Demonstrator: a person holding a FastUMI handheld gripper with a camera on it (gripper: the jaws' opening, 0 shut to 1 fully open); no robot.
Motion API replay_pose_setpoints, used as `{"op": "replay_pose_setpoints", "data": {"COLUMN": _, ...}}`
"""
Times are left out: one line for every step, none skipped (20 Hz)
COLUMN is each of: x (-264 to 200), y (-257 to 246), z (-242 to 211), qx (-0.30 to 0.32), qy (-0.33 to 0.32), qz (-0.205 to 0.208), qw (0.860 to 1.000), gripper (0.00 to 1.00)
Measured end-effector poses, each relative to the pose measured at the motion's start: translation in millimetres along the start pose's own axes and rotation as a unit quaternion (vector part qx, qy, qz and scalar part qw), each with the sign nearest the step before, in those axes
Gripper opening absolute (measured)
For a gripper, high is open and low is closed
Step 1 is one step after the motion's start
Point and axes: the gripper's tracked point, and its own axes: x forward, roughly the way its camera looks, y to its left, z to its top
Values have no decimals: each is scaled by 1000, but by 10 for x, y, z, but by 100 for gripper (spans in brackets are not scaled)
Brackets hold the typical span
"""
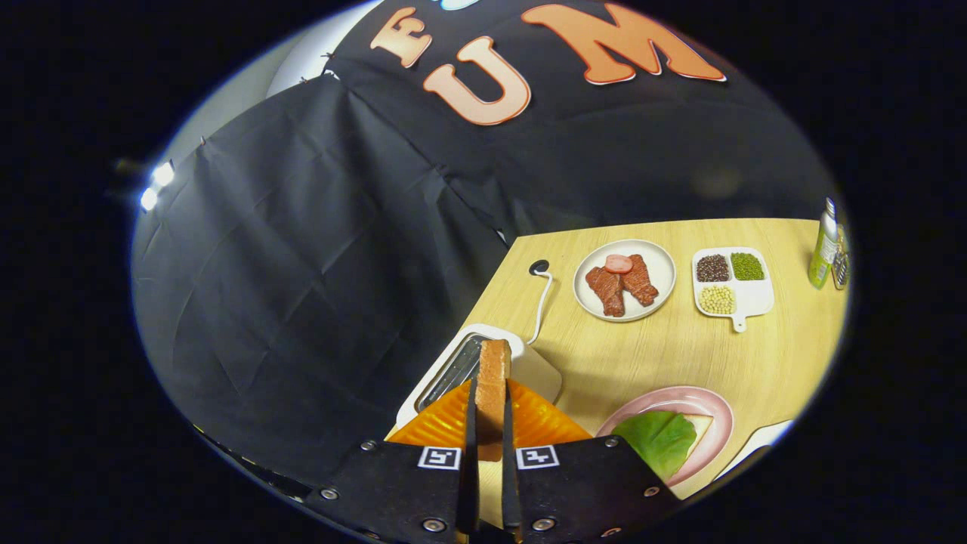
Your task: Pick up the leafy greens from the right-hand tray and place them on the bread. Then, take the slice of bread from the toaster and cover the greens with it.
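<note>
Between the fingers (472, 423) of the gripper (489, 446), a slice of bread (494, 385) stands on edge, both fingers pressed against its faces. Directly beyond it sits the white toaster (540, 368), its cord (542, 302) running across the wooden table (763, 363). Right of the fingers, a pink plate (714, 404) carries a second bread slice (701, 427) with the leafy greens (656, 440) laid on top. Farther off: a white plate (665, 264) of meat pieces (622, 283), a divided dish (755, 298) of beans, and bottles (823, 245) at the table's far right.
</note>
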Motion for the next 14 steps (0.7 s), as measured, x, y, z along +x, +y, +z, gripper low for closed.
{"op": "replay_pose_setpoints", "data": {"x": -41, "y": -55, "z": 0, "qx": 6, "qy": -6, "qz": 3, "qw": 1000, "gripper": 13}}
{"op": "replay_pose_setpoints", "data": {"x": -92, "y": -119, "z": -21, "qx": 9, "qy": -8, "qz": 2, "qw": 1000, "gripper": 12}}
{"op": "replay_pose_setpoints", "data": {"x": -118, "y": -185, "z": -60, "qx": 16, "qy": -7, "qz": 3, "qw": 1000, "gripper": 12}}
{"op": "replay_pose_setpoints", "data": {"x": -159, "y": -239, "z": -96, "qx": 21, "qy": -7, "qz": 5, "qw": 1000, "gripper": 12}}
{"op": "replay_pose_setpoints", "data": {"x": -195, "y": -308, "z": -96, "qx": 29, "qy": -9, "qz": 6, "qw": 1000, "gripper": 12}}
{"op": "replay_pose_setpoints", "data": {"x": -206, "y": -368, "z": -130, "qx": 35, "qy": -11, "qz": 6, "qw": 999, "gripper": 12}}
{"op": "replay_pose_setpoints", "data": {"x": -237, "y": -429, "z": -157, "qx": 42, "qy": -12, "qz": 7, "qw": 999, "gripper": 12}}
{"op": "replay_pose_setpoints", "data": {"x": -257, "y": -497, "z": -194, "qx": 47, "qy": -12, "qz": 6, "qw": 999, "gripper": 12}}
{"op": "replay_pose_setpoints", "data": {"x": -260, "y": -533, "z": -223, "qx": 52, "qy": -13, "qz": 5, "qw": 999, "gripper": 12}}
{"op": "replay_pose_setpoints", "data": {"x": -294, "y": -584, "z": -264, "qx": 57, "qy": -14, "qz": 6, "qw": 998, "gripper": 12}}
{"op": "replay_pose_setpoints", "data": {"x": -316, "y": -653, "z": -305, "qx": 63, "qy": -14, "qz": 5, "qw": 998, "gripper": 12}}
{"op": "replay_pose_setpoints", "data": {"x": -328, "y": -726, "z": -357, "qx": 68, "qy": -14, "qz": 3, "qw": 998, "gripper": 12}}
{"op": "replay_pose_setpoints", "data": {"x": -329, "y": -799, "z": -412, "qx": 72, "qy": -10, "qz": 2, "qw": 997, "gripper": 12}}
{"op": "replay_pose_setpoints", "data": {"x": -331, "y": -871, "z": -473, "qx": 78, "qy": -8, "qz": 0, "qw": 997, "gripper": 12}}
